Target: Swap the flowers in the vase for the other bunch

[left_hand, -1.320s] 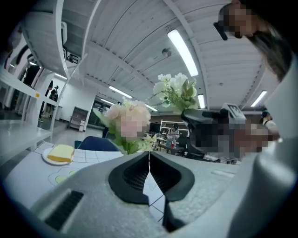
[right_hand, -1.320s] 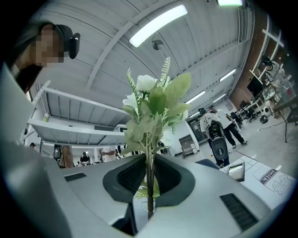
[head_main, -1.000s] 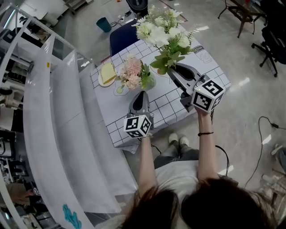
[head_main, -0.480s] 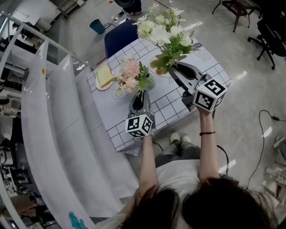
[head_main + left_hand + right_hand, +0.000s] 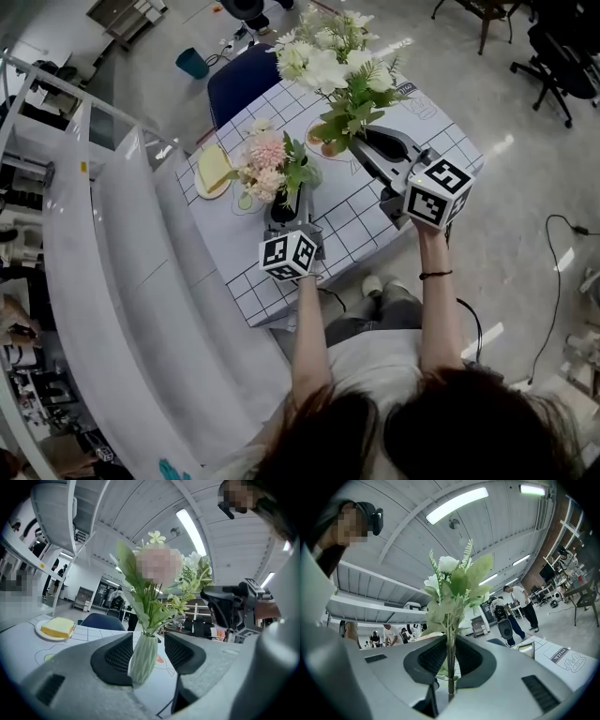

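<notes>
The left hand-held gripper (image 5: 285,199) has just been opening: its jaws stand wide and released on either side of the pale vase (image 5: 142,660) of pink flowers (image 5: 265,167) on the desk (image 5: 356,225). The right hand-held gripper (image 5: 364,150) clenches the stems of the white bunch (image 5: 333,66), raised right of the vase. Print on the desk is too small to read.

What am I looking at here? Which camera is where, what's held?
No robot: a person holds a two-jaw tool in each hand. The top-down picture comes from a head camera; the other two ride on the tools and look along their jaws. On the checked table stand a pale ribbed vase with pink flowers and a plate with a yellow slice. The left tool has just been opening its jaws; the vase stands between them, not gripped. The right tool is clamped on the stems of a white bunch, held above the table.
</notes>
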### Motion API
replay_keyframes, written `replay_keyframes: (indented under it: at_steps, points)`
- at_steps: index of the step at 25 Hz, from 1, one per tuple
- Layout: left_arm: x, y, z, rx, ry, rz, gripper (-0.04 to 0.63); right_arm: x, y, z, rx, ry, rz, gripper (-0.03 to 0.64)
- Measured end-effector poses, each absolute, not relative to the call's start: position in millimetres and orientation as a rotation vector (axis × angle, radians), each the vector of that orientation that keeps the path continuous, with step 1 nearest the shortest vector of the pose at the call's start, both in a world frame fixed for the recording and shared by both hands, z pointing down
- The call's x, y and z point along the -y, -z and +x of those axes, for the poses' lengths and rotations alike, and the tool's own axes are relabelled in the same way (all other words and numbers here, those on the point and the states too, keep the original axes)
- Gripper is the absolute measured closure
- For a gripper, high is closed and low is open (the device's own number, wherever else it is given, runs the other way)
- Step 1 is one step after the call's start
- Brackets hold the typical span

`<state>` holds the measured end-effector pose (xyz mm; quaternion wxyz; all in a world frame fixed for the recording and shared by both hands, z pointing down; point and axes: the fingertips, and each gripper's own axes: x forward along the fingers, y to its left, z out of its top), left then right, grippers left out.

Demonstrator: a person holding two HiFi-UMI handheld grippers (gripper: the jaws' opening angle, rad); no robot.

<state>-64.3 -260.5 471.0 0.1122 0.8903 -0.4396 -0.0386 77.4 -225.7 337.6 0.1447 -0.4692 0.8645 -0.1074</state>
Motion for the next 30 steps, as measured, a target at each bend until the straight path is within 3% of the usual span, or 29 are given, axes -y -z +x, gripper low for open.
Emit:
replay_keyframes:
  at_steps: [30]
  points:
    - [296, -454, -46, 1.466, 0.178, 2.544, 0.376, 255, -326, 99, -2.596, 0.313, -1.275, 0.566]
